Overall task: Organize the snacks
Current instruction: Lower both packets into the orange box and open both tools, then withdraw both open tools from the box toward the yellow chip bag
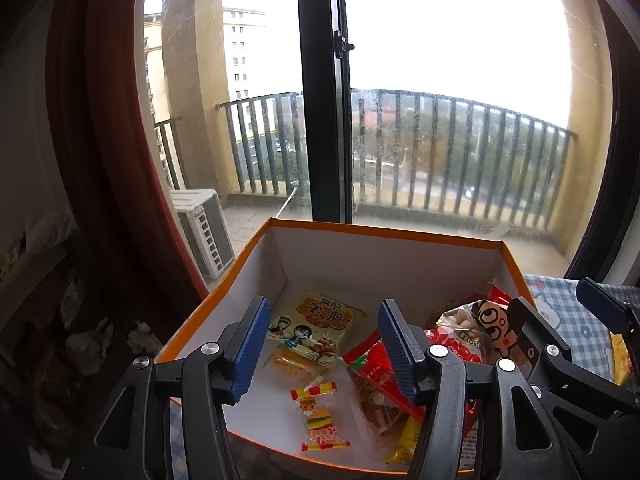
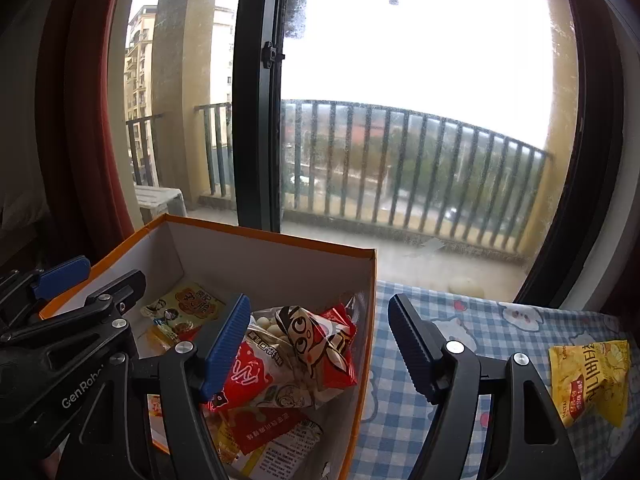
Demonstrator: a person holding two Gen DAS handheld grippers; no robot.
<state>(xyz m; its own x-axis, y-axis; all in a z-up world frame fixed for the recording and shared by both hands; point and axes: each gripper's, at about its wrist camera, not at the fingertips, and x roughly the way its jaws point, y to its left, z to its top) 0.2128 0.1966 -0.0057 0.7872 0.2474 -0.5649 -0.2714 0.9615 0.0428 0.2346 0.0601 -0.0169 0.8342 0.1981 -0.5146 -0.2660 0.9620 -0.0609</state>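
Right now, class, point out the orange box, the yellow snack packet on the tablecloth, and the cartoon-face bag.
orange box (image 1: 384,233), left wrist view, far rim.
yellow snack packet (image 2: 592,380), right wrist view, front face.
cartoon-face bag (image 2: 308,330), right wrist view, printed face.

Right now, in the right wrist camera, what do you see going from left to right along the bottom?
Left gripper → orange box → red cartoon snack bag → checked tablecloth → yellow snack packet.
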